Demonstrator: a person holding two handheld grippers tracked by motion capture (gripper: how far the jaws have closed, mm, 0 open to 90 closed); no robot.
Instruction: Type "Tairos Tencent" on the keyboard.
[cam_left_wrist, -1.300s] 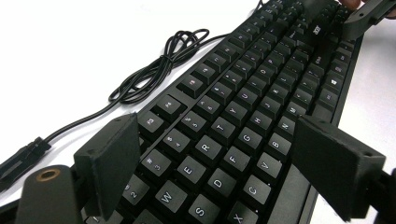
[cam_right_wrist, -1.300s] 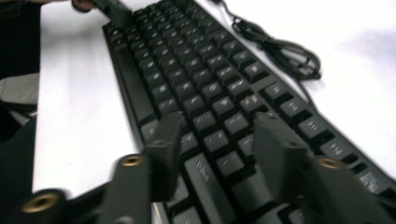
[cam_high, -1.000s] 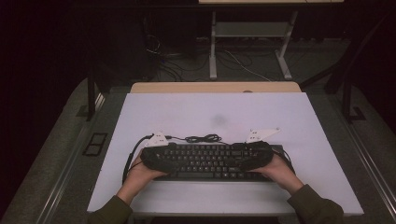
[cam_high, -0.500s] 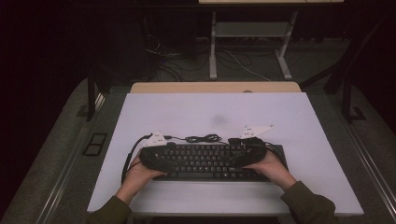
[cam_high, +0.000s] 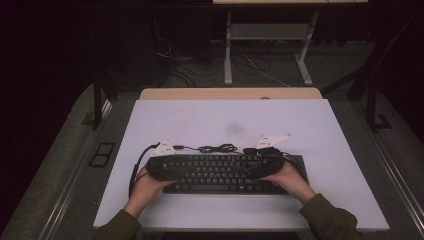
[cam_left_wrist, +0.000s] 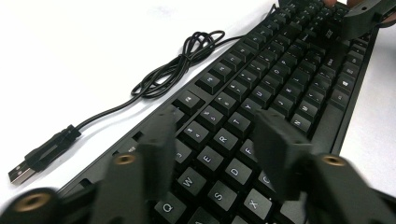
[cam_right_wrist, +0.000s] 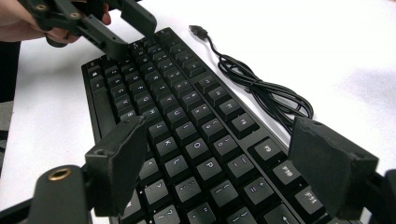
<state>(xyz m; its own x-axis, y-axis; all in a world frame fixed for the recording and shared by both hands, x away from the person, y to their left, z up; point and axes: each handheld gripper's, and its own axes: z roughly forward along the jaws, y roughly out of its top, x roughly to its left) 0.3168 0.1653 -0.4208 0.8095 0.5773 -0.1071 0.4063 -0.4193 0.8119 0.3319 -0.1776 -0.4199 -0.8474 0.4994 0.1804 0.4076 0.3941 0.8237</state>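
Observation:
A black keyboard (cam_high: 220, 172) lies near the front of the white table (cam_high: 225, 120), its black cable (cam_high: 217, 148) bundled just behind it. My left gripper (cam_high: 172, 169) hovers over the keyboard's left end. In the left gripper view its jaws (cam_left_wrist: 217, 123) have just been closing and stand apart above the letter keys (cam_left_wrist: 261, 93), pressing on nothing. My right gripper (cam_high: 252, 167) is over the right part. In the right gripper view its jaws (cam_right_wrist: 219, 135) stand wide, one by the front edge and one by the function row of the keyboard (cam_right_wrist: 187, 116).
The cable (cam_left_wrist: 177, 70) ends in a loose USB plug (cam_left_wrist: 42, 156) on the bare table behind the keyboard's left end. A wooden strip (cam_high: 230, 93) borders the table's far edge. Metal desk legs (cam_high: 228, 45) and cords stand on the dark floor beyond.
My right hand has slid a little to the left along the keyboard, uncovering its right end. The left hand and the keyboard have stayed where they were.

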